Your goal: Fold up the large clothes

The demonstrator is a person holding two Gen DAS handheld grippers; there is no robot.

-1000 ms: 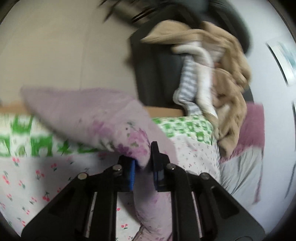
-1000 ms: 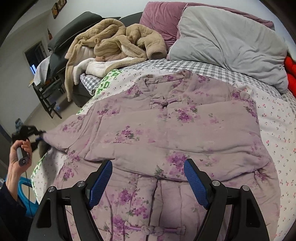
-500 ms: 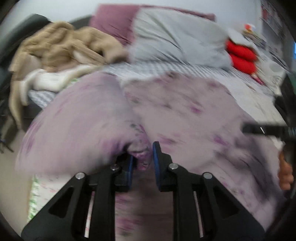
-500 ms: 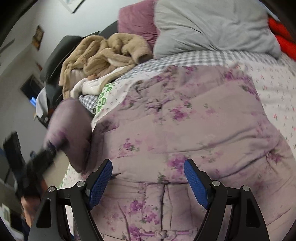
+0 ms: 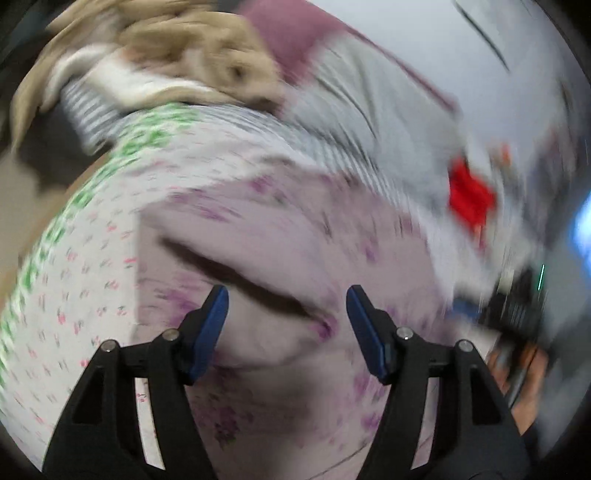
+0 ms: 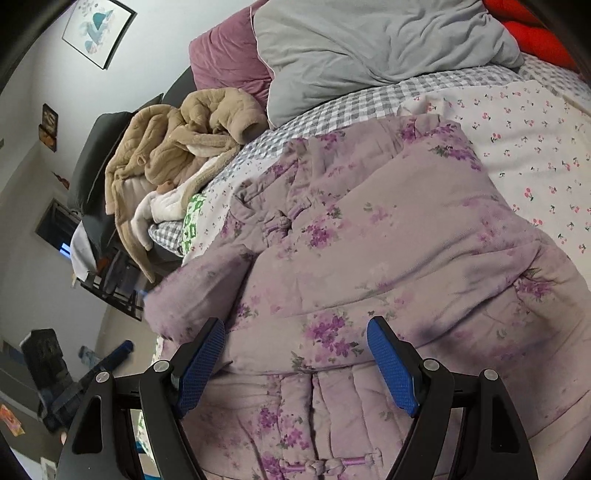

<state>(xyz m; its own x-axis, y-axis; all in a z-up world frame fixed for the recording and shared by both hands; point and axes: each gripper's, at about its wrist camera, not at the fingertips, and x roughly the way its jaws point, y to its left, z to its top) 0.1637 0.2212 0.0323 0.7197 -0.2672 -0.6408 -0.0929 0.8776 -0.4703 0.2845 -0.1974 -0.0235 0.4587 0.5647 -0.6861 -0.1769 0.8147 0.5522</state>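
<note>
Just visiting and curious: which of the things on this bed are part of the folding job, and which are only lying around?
Part of the job:
purple floral jacket
left claw, open
right claw, open

Just lying about:
tan fleece clothes
grey pillow
maroon pillow
red item
framed picture
</note>
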